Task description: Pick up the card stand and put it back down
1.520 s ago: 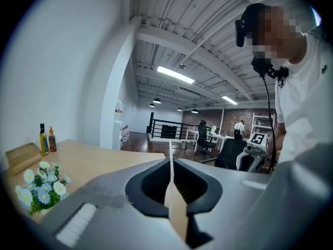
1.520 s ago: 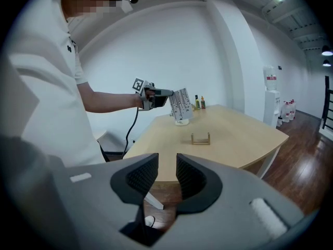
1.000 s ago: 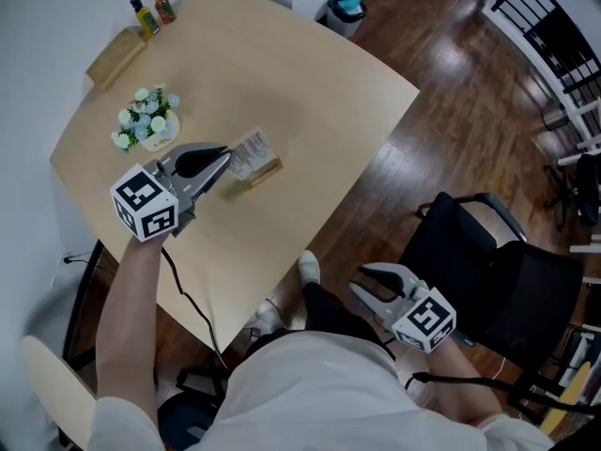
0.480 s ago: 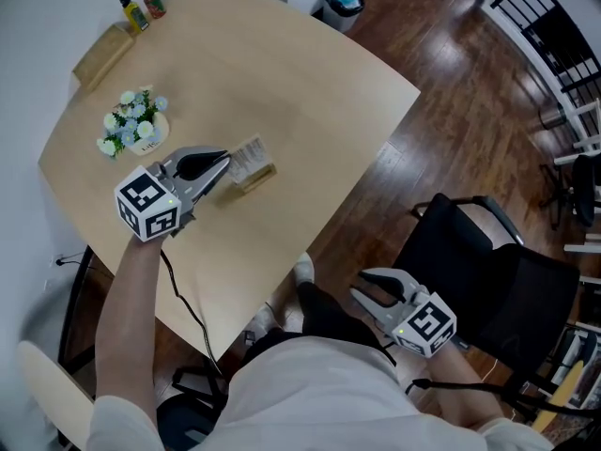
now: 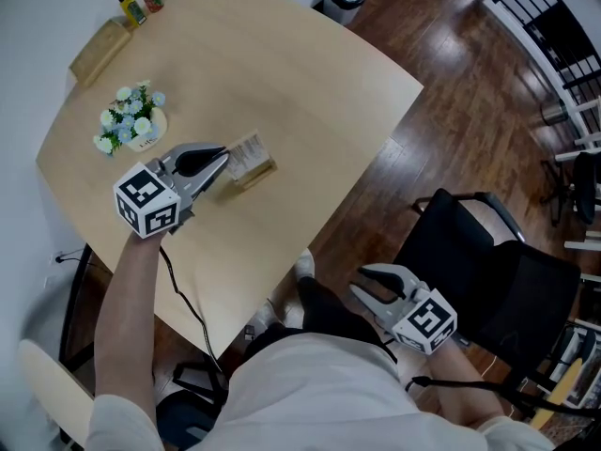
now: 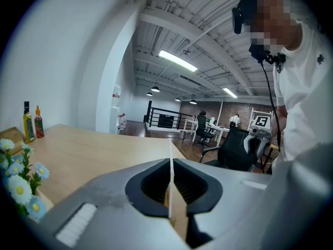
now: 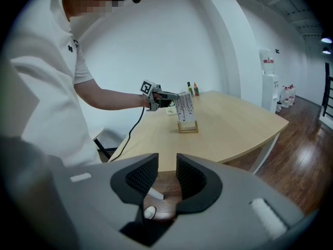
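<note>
Left gripper (image 5: 223, 161) pinches the white printed card of the wooden-based card stand (image 5: 254, 161) edge-on. This steadies its base, apparently seated on the pale wooden table (image 5: 310, 83). Right gripper (image 5: 362, 284) idles off-table, jaws apart and empty.

We catch the card stand (image 6: 177, 210) only edge-on here, pinched in the left tongs (image 6: 171, 166), so its face is lost to us and its wooden foot sits mostly behind the tongs' grey body. From the head view its print is too small to read, as are the bottles' (image 5: 125, 6) labels. The picture's left edge clips the flowers (image 6: 14, 178).
</note>
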A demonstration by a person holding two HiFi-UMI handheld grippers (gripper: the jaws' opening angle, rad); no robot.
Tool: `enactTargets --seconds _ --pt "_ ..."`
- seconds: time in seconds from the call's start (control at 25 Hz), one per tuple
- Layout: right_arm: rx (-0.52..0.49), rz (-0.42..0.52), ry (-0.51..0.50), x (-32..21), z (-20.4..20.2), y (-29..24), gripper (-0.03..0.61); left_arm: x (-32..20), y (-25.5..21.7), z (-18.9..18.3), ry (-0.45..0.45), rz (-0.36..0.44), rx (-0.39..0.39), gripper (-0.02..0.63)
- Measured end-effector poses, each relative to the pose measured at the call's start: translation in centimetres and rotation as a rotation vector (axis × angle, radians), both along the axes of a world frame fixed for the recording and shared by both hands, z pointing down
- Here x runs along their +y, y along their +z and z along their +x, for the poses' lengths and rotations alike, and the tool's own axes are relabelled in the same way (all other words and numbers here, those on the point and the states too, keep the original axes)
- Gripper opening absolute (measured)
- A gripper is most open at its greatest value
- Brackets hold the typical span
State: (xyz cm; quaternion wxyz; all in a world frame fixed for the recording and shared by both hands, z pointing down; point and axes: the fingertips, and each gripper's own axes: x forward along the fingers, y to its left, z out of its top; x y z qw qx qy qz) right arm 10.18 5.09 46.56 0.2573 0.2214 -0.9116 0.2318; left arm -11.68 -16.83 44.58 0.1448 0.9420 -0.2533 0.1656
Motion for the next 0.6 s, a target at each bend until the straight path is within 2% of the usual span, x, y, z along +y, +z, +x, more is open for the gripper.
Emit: enactTargets --seconds 0.6 --pt "-0.001 -0.008 -0.004 0.27 0.34 0.17 0.114 -0.03 -0.02 -0.19 -0.032 -0.001 -0.004 0.017"
